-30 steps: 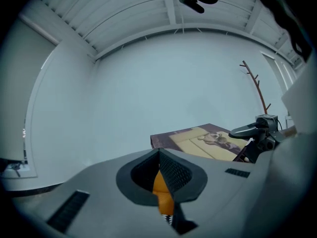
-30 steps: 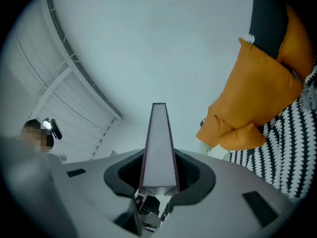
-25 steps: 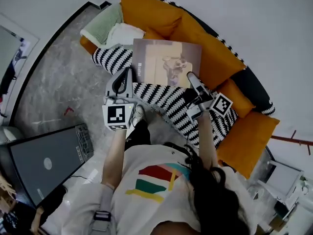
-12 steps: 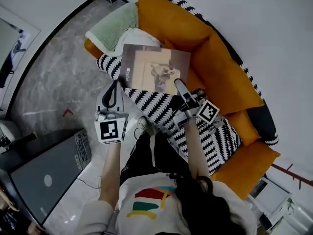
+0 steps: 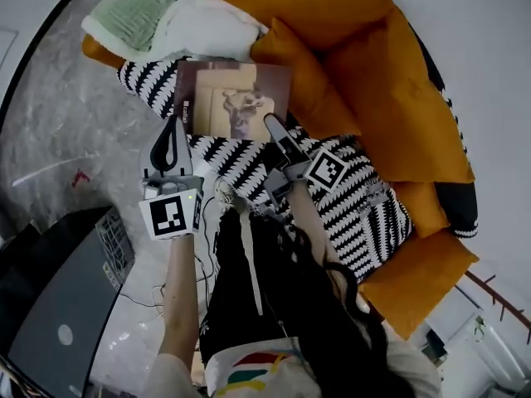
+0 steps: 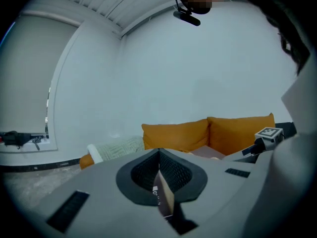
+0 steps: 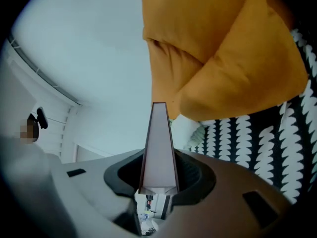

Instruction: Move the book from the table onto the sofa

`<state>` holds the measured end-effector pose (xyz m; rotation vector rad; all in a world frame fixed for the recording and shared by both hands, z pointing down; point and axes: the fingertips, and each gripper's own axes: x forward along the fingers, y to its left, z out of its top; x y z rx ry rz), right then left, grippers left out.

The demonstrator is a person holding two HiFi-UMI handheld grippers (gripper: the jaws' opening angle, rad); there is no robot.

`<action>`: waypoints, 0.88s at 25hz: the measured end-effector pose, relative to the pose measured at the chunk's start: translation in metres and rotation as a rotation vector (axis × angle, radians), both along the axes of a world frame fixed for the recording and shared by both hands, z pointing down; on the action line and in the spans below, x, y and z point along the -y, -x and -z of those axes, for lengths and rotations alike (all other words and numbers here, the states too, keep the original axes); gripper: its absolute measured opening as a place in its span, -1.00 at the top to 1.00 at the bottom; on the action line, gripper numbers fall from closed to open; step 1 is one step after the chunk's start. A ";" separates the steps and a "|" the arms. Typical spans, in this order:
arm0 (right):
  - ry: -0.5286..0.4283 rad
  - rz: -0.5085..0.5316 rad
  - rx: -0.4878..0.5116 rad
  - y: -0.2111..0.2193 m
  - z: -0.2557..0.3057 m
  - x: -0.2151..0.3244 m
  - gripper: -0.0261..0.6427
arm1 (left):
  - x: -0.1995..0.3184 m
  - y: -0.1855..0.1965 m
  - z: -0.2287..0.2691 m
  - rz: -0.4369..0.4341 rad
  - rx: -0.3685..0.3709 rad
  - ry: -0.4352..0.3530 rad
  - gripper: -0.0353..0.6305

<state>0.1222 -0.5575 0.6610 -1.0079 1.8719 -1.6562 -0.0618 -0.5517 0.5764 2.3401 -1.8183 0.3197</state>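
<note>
My left hand-held gripper [image 5: 173, 127] pinches one side edge of the book [image 5: 234, 99]. My right hand-held gripper [image 5: 272, 124] pinches the other side. The book lies flat between them, over the black-and-white striped cover [image 5: 365, 214] on the sofa [image 5: 398, 114]. Orange cushions [image 5: 332, 23] sit just past both. I cannot tell if the book touches the cover.

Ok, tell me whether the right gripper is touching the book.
Touching. In the right gripper view, the book stands clamped edge-on between the jaws of the right gripper, with the pads pressing both covers.
</note>
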 end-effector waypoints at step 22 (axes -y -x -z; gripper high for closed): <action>0.278 0.010 -0.174 0.014 -0.151 -0.006 0.46 | -0.020 -0.011 -0.088 -0.019 -0.018 0.085 0.87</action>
